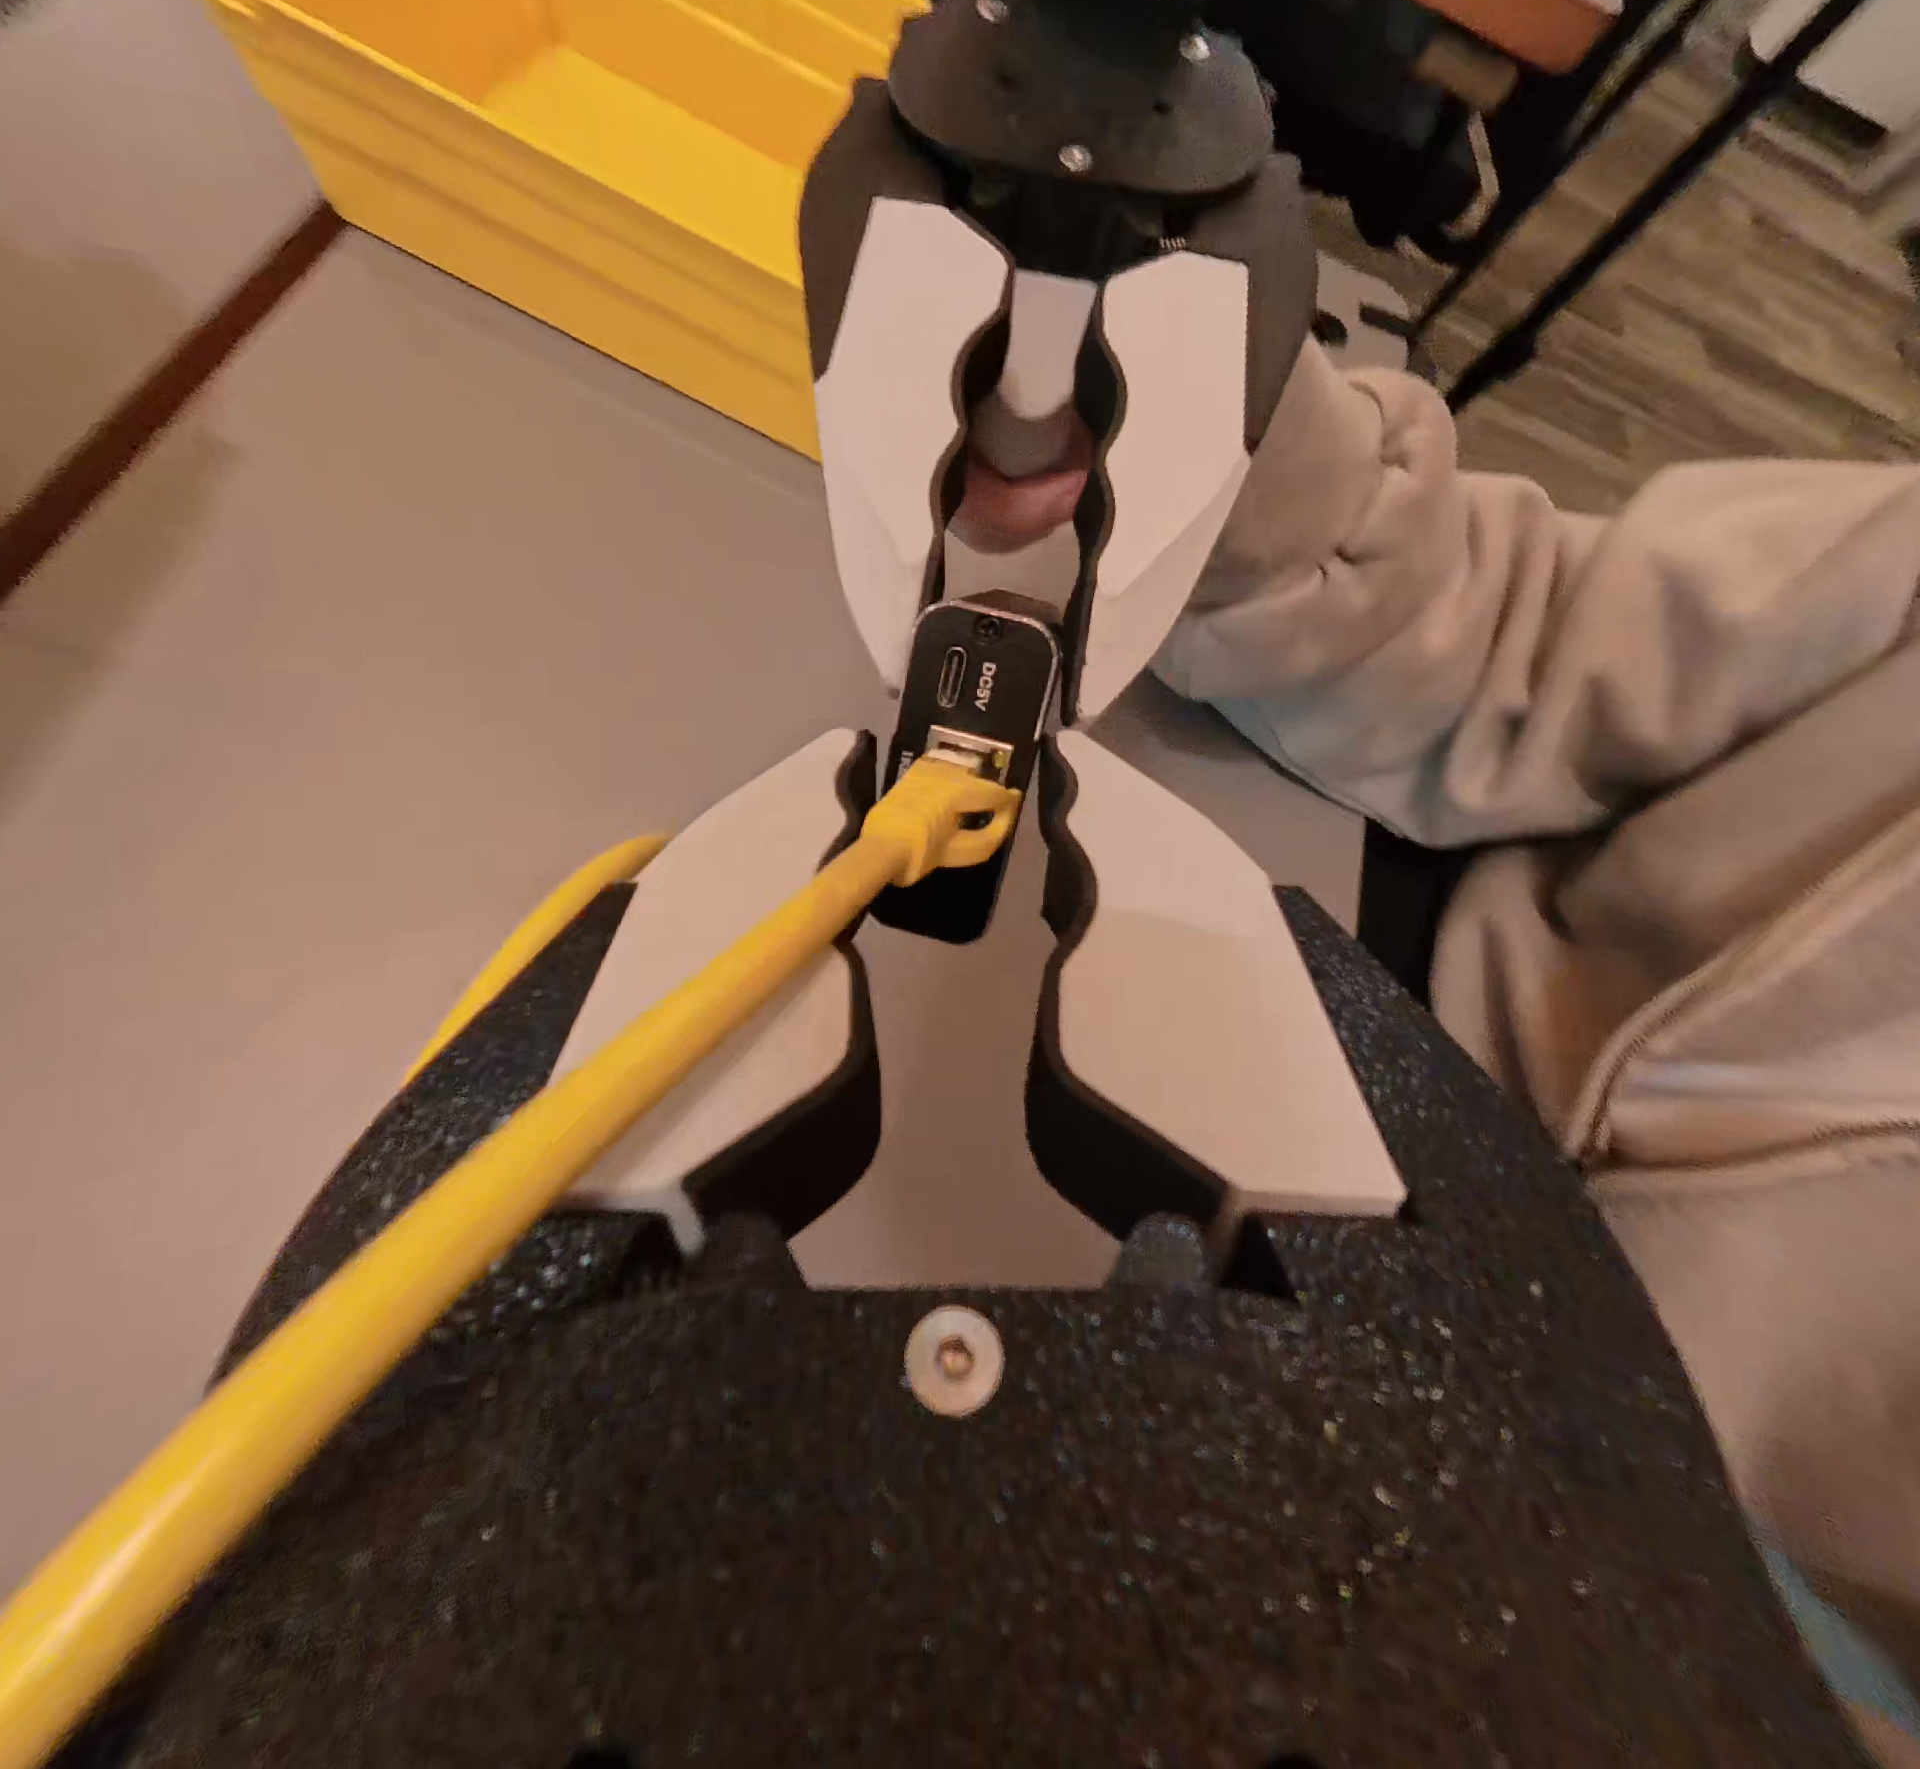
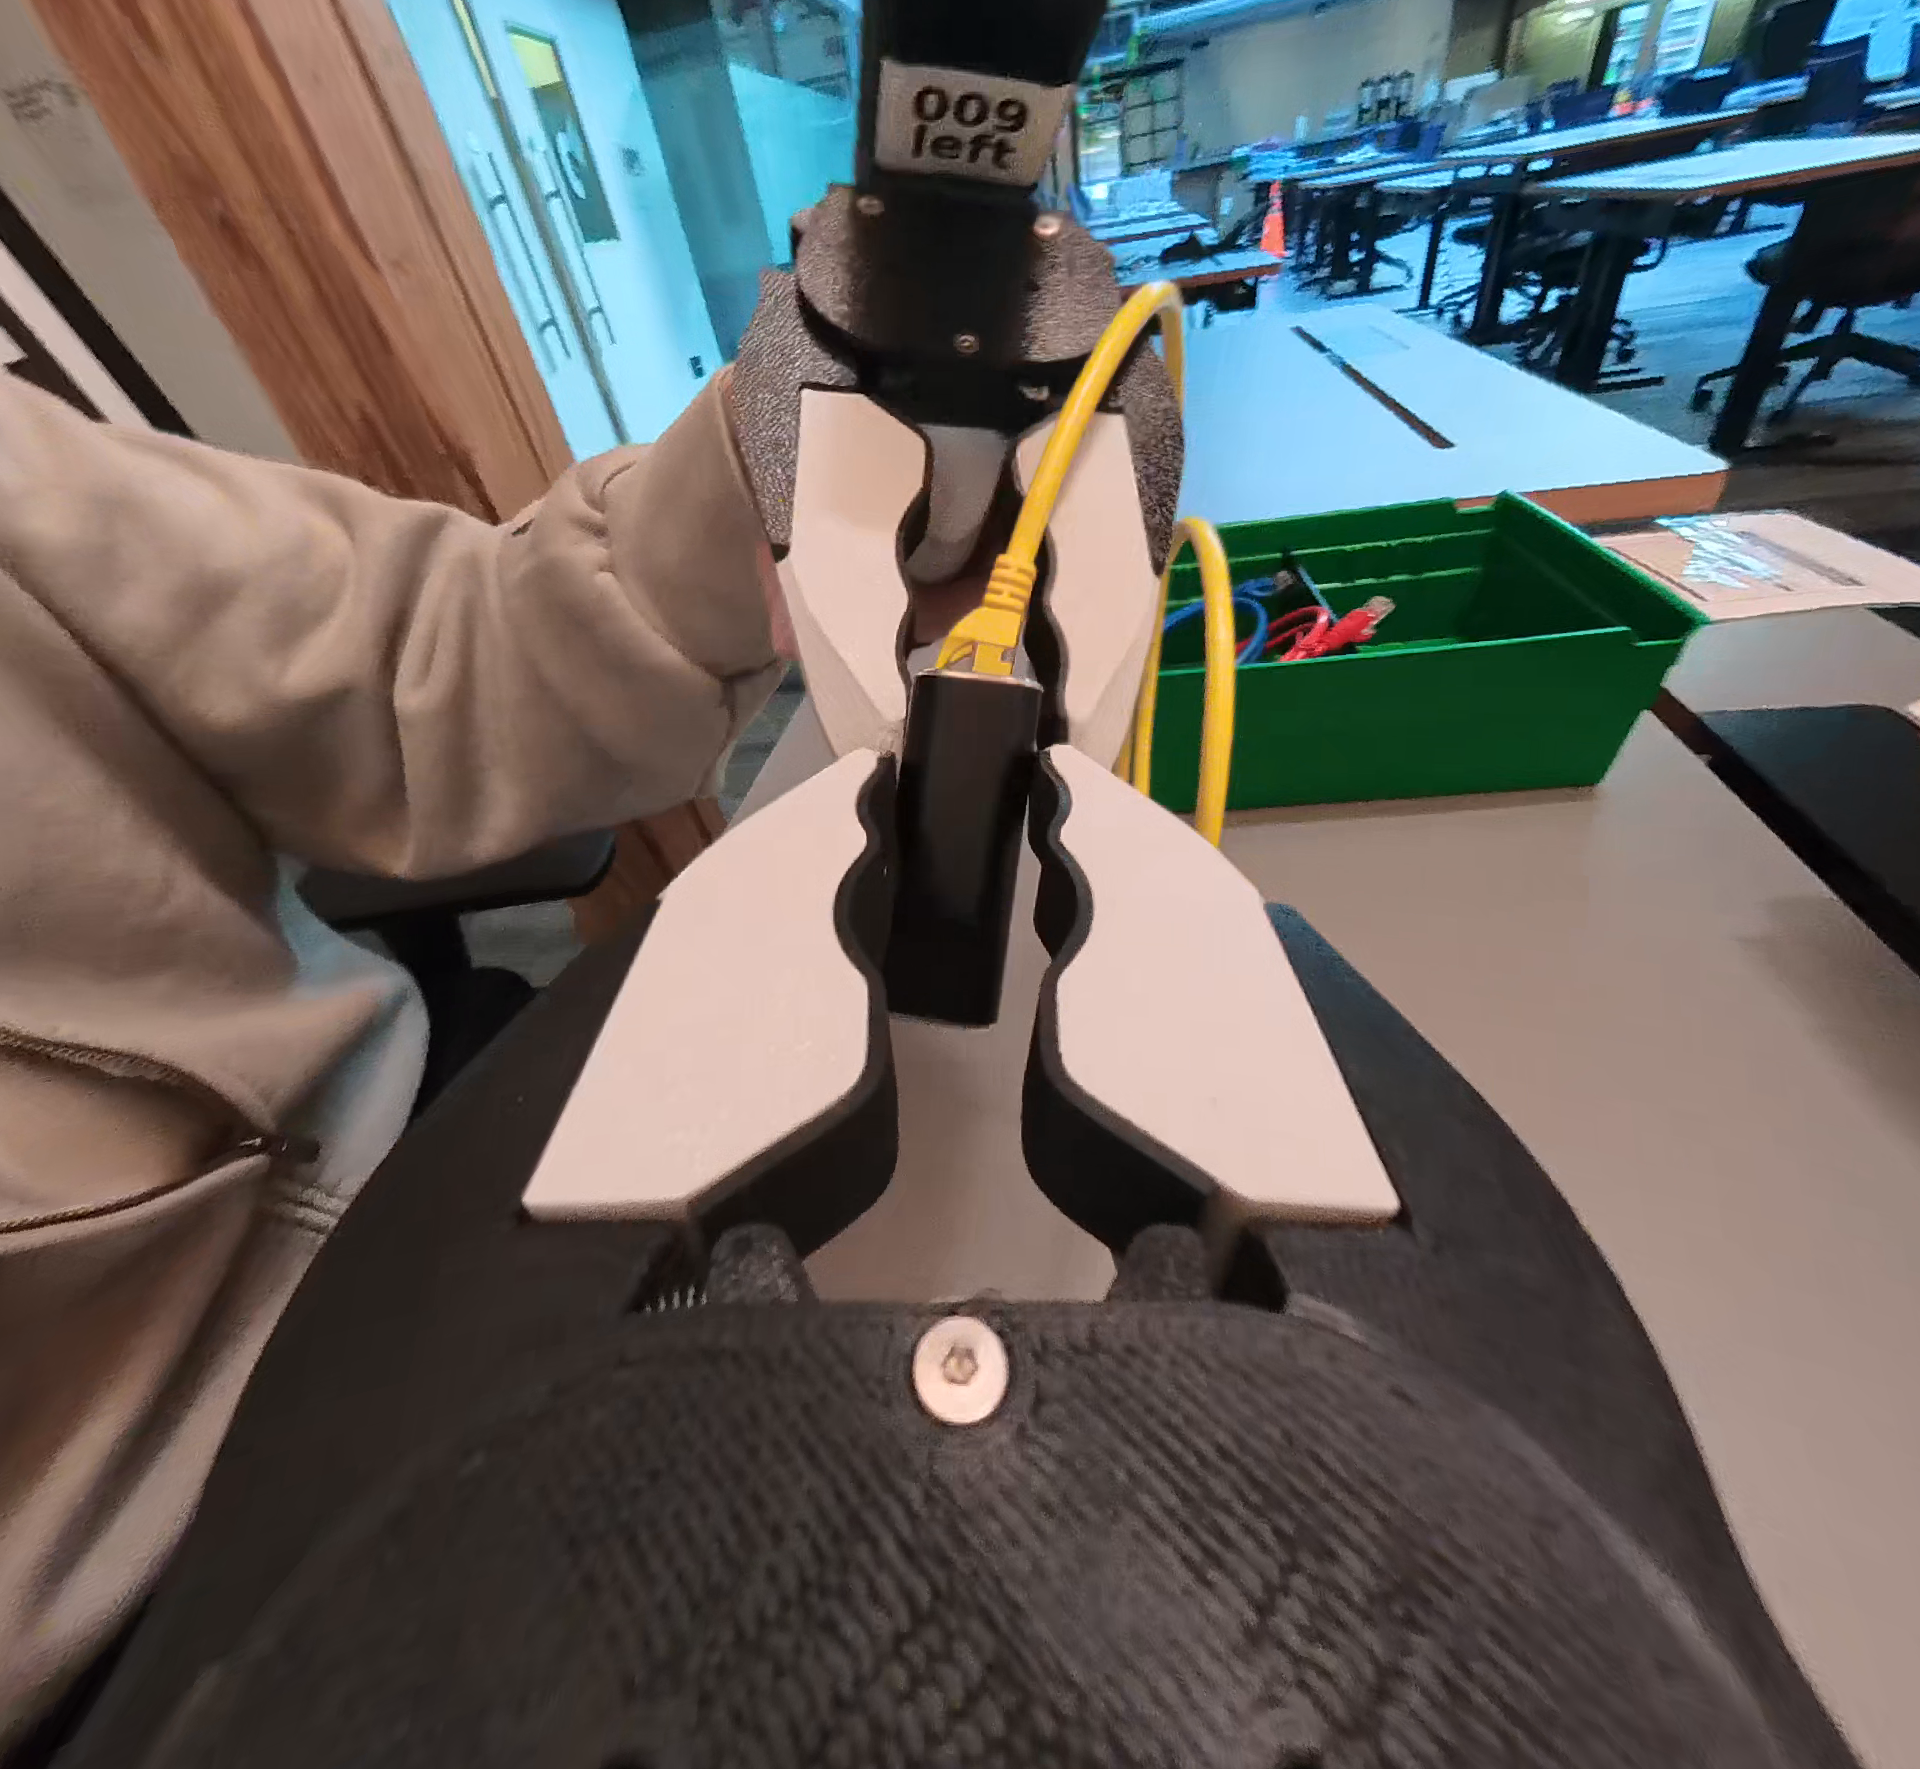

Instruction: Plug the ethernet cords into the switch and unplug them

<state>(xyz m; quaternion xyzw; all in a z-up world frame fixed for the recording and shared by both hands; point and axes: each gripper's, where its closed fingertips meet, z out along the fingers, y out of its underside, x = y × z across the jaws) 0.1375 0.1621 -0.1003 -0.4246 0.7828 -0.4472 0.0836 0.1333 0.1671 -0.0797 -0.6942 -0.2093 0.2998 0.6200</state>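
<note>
Left wrist view: the left hand-held gripper (image 1: 951, 784) sits at frame centre with its fingers around the yellow ethernet cord (image 1: 582, 1075), though whether they pinch it I cannot tell. The cord's plug sits in the black switch (image 1: 977, 680), whose far end the right hand-held gripper (image 1: 982, 670) clamps (yellow bin (image 1: 499, 57) upper left).

Right wrist view: the switch (image 2: 961, 836) is gripped at centre above the bench (image 2: 1558, 992); a green bin (image 2: 1403, 722) of cords stands right.
</note>
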